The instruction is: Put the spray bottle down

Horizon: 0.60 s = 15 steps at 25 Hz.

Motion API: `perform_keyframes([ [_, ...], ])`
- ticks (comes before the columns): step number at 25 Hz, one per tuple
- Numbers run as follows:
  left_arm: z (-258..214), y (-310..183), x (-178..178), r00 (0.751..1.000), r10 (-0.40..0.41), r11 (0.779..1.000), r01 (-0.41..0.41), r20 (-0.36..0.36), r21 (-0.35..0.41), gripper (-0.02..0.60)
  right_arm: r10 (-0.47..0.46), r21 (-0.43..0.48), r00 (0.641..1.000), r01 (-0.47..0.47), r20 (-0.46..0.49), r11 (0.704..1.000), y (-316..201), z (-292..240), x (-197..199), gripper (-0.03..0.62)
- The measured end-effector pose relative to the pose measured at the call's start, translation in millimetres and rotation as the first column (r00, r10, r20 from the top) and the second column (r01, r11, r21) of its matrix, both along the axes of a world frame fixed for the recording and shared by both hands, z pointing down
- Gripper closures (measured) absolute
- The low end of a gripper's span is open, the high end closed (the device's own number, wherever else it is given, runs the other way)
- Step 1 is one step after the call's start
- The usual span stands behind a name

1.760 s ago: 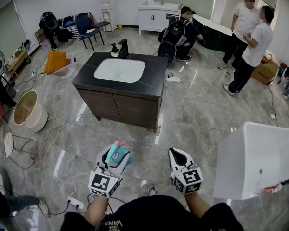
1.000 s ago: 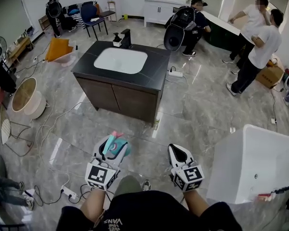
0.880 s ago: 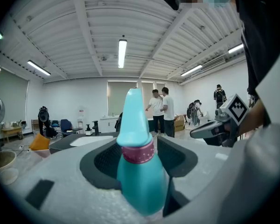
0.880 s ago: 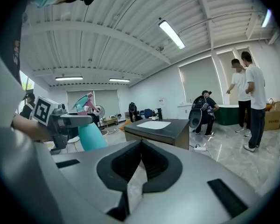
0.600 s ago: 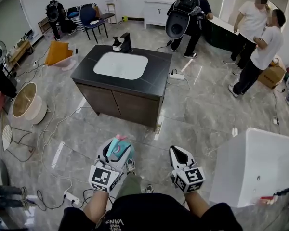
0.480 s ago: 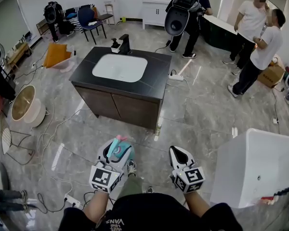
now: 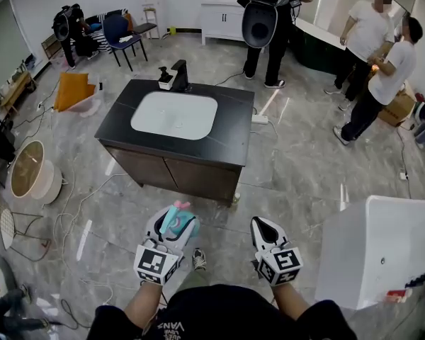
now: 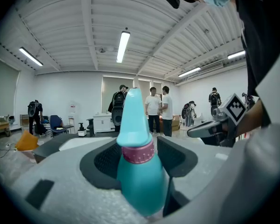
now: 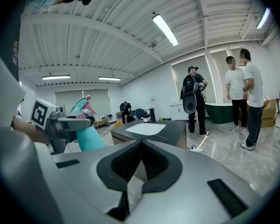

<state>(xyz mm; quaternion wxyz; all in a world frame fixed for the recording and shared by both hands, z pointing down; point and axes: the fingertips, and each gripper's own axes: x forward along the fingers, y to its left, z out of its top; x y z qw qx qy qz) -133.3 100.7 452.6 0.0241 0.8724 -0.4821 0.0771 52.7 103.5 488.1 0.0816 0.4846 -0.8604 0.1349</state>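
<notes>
A teal spray bottle (image 7: 176,221) with a pink collar and a pale teal head stands upright between the jaws of my left gripper (image 7: 171,225), which is shut on its body. In the left gripper view the bottle (image 8: 139,171) fills the middle, clamped by the grey pads of my left gripper (image 8: 138,158). My right gripper (image 7: 261,228) hangs level beside it to the right, shut with nothing in it. Its dark pads meet in the right gripper view (image 9: 141,143), where the bottle (image 9: 87,135) shows at the left. Both grippers are over the floor, short of a black vanity (image 7: 230,129).
The vanity carries a white sink (image 7: 174,115) and a black faucet (image 7: 178,76). A white tub (image 7: 382,253) stands at the right. Cables (image 7: 71,218) and a round basin (image 7: 28,168) lie on the floor at the left. Three people (image 7: 382,69) stand at the back.
The vanity has come nearer as I walk toward it. Both grippers keep their pose, the bottle still held. The person with the backpack has stood up at the back.
</notes>
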Motion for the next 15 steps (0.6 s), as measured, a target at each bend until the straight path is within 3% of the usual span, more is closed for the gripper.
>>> perform_keyframes([
  [15, 1.9, -118.7, -33.3, 0.984, 0.179, 0.984, -0.179, 0.017, -0.005, 0.34, 0.159, 0.01, 0.987, -0.159, 0.008, 0.987, -92.5, -1.6, -41.7, 0.594],
])
